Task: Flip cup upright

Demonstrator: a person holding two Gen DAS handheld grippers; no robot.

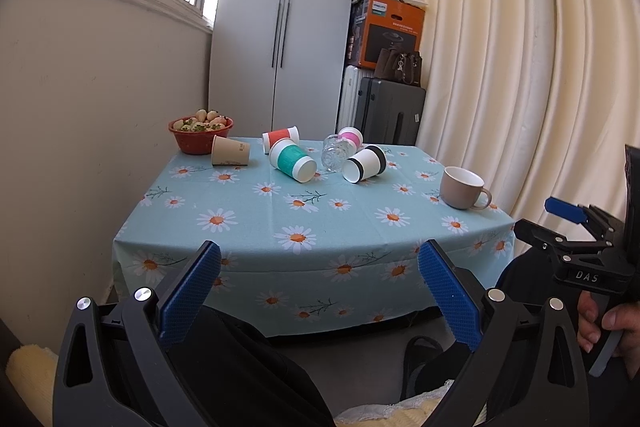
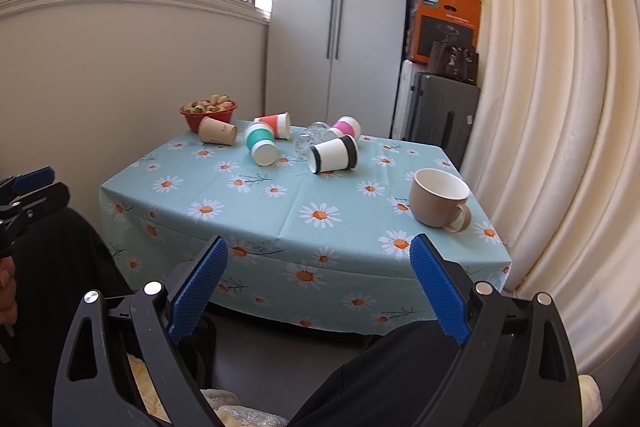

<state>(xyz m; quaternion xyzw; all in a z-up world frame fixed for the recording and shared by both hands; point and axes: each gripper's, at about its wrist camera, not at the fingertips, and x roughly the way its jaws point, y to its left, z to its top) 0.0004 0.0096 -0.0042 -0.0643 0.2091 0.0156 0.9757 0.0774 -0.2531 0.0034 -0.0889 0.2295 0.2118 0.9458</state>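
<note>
- Small room: window upper left, white wardrobe at back, cream curtain down the right side.
- Table with a blue daisy cloth fills the middle; I see its near edge and both front corners, and the cloth hangs over the front.
- Near half of the cloth is bare; the cups are bunched toward the far edge.
- On their sides: brown paper cup just beside the red bowl of fruit at the far left corner; red cup; green cup; glass; pink cup behind the glass; black-banded white cup.
- Green cup's mouth faces me; the glass sits between it and the black-banded cup.
- Tan mug stands upright near the right edge, handle to the right, well apart from the others.
- My left gripper is held low before the table's front edge, blue pads spread wide, nothing between them.
- My right gripper likewise: spread wide, empty, short of the table.
- Left view shows the right tool at far right with "DAS" on its body.
- Orange box on stacked suitcases in the back corner; its print is too small for me to read.
</note>
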